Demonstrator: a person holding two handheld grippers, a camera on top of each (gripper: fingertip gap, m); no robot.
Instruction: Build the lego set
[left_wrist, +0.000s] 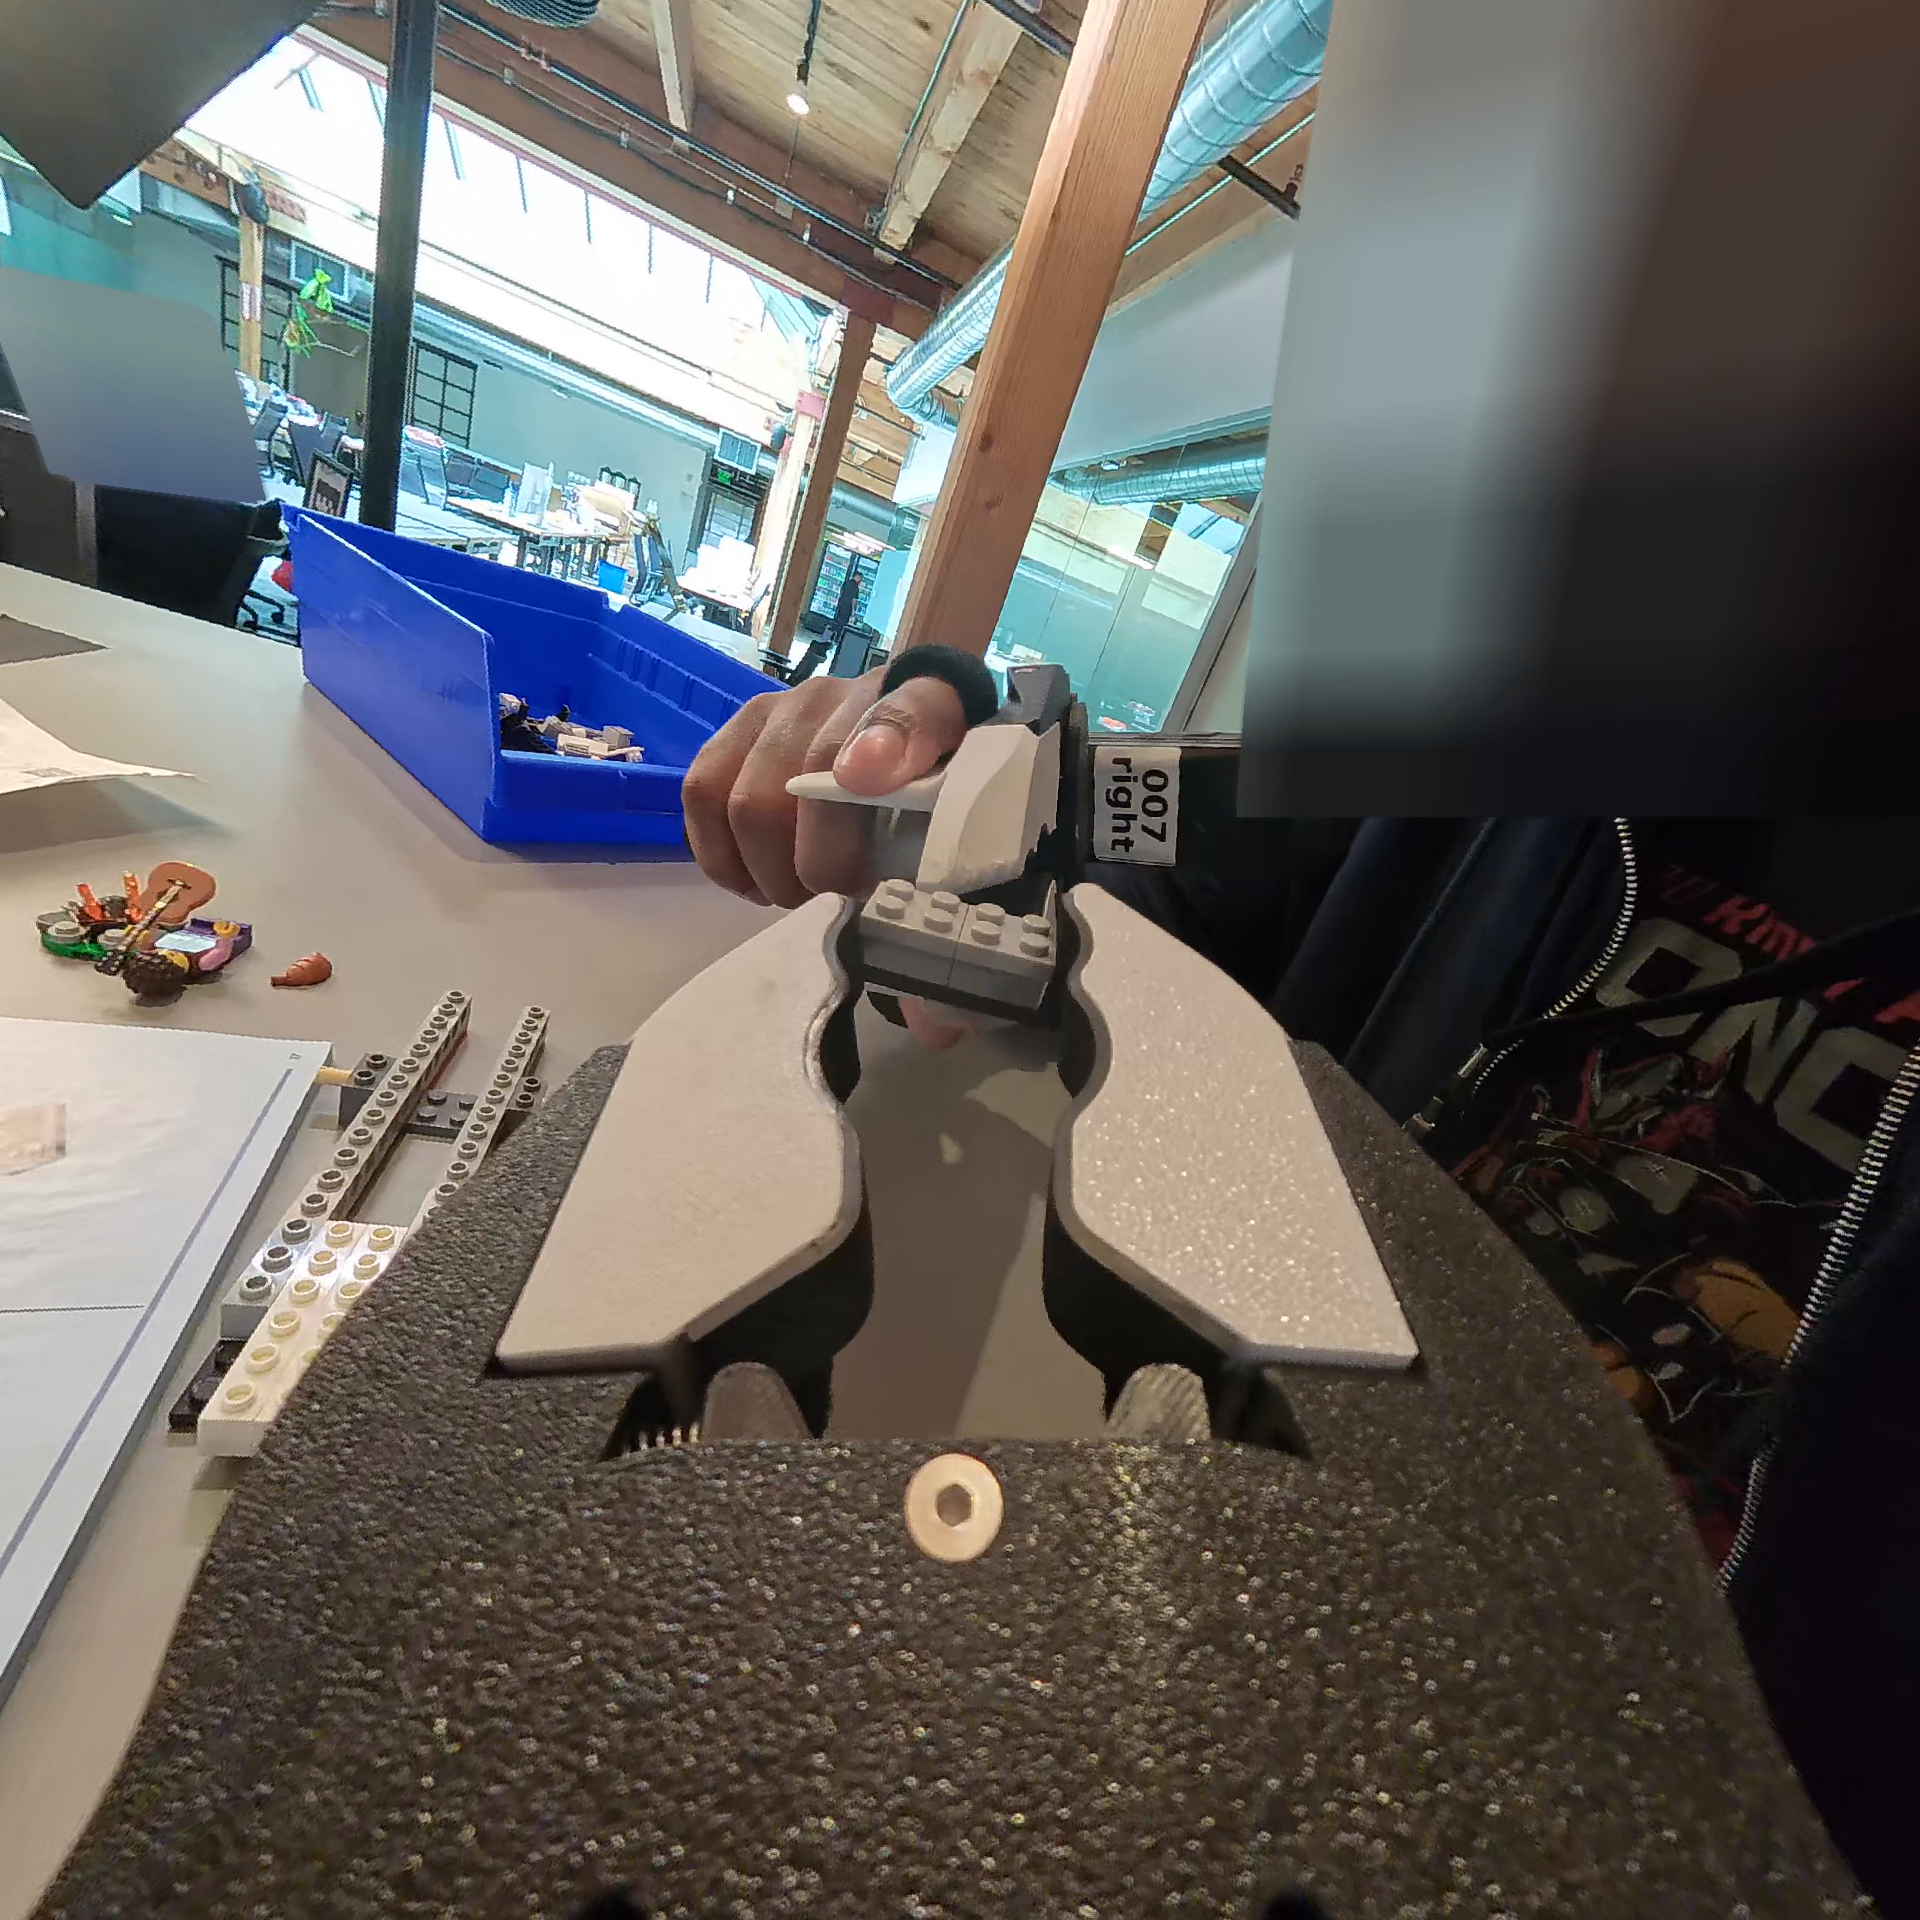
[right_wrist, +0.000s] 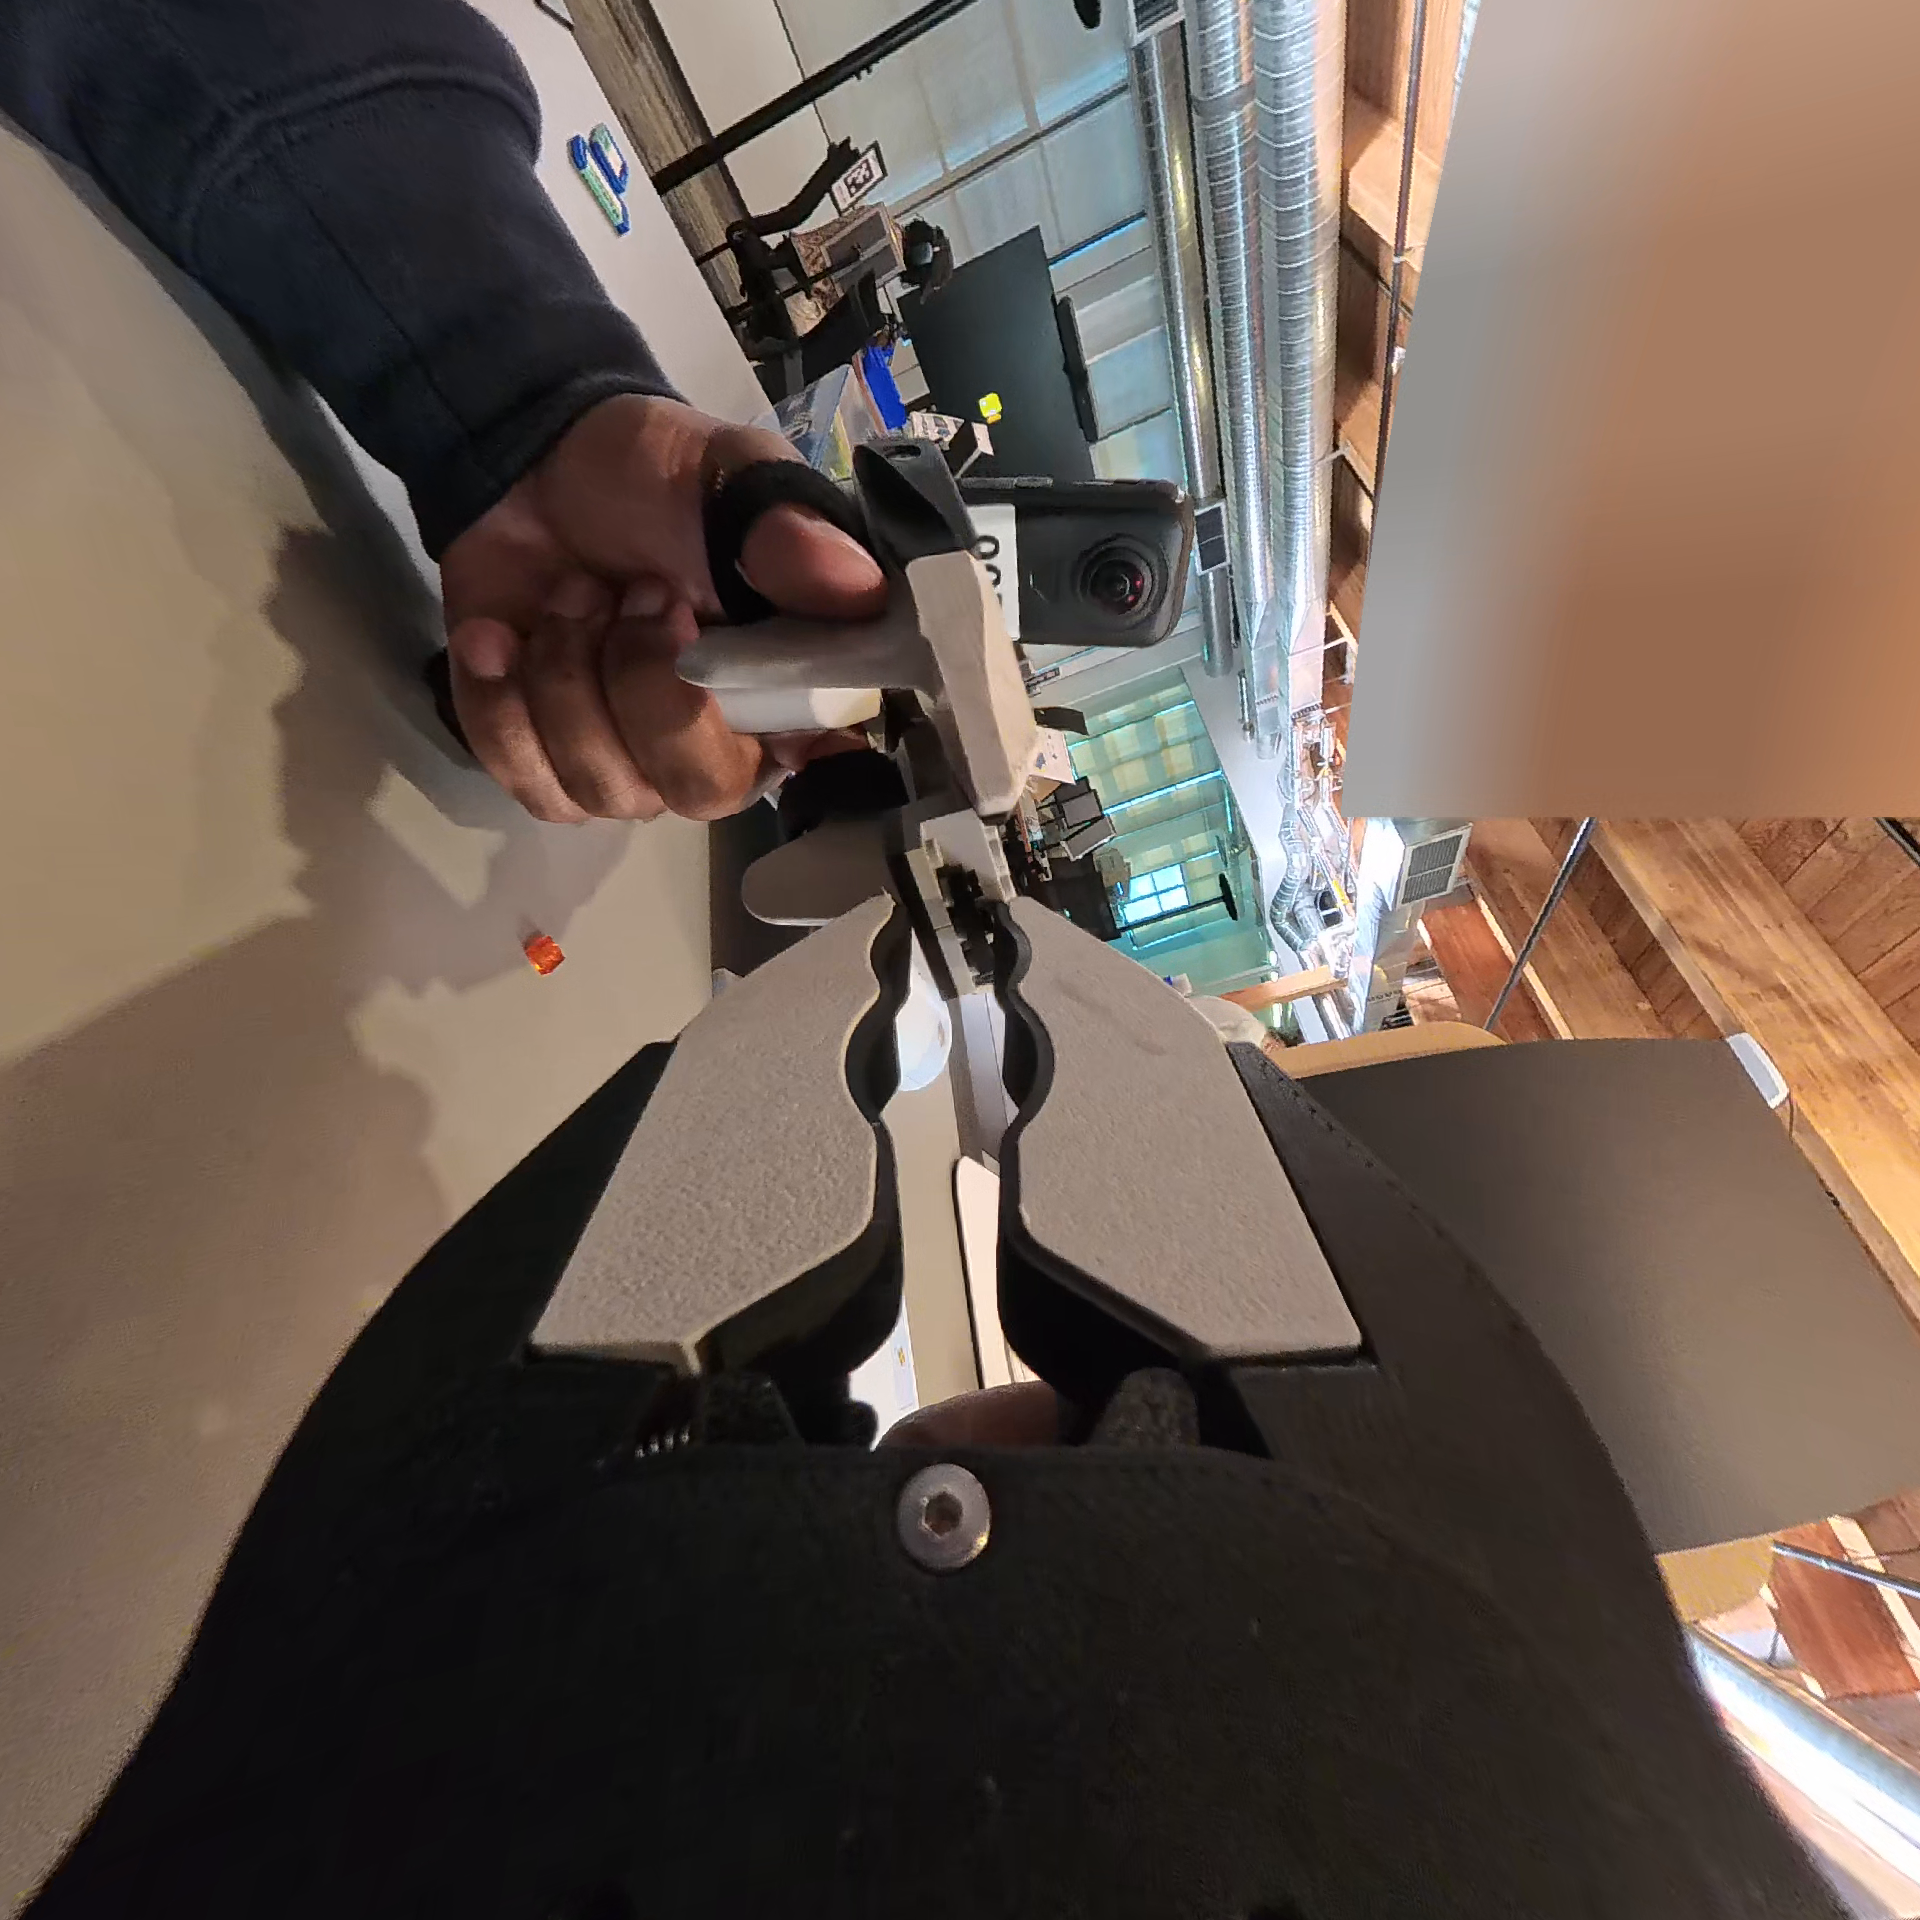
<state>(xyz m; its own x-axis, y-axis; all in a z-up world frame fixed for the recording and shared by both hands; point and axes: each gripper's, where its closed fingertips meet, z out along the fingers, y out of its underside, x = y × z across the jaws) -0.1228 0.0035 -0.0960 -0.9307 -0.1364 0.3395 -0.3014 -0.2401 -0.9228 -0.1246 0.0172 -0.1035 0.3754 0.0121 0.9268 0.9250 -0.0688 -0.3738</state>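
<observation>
My left gripper (left_wrist: 956, 961) is shut on a small brick assembly (left_wrist: 956, 940): two grey bricks side by side on a black plate, held by its ends above the table (left_wrist: 468, 904). My right gripper (right_wrist: 951, 935) is shut on the same assembly (right_wrist: 951, 914), with pads against its studded top and its underside. In the left wrist view, the right gripper's upper finger (left_wrist: 987, 821) rests on the studs, and a hand (left_wrist: 769, 800) holds that gripper. In the right wrist view, the left gripper (right_wrist: 935, 852) grips the assembly from beyond.
A blue bin (left_wrist: 416, 665) with small parts stands at the back left. Long grey holed beams (left_wrist: 416, 1091), a white plate (left_wrist: 301, 1309), a booklet (left_wrist: 104, 1195) and small coloured pieces (left_wrist: 145, 925) lie on the left. An orange stud (right_wrist: 542, 954) lies on the table. Only a small space, under 4 cm, lies between the two pairs of fingers.
</observation>
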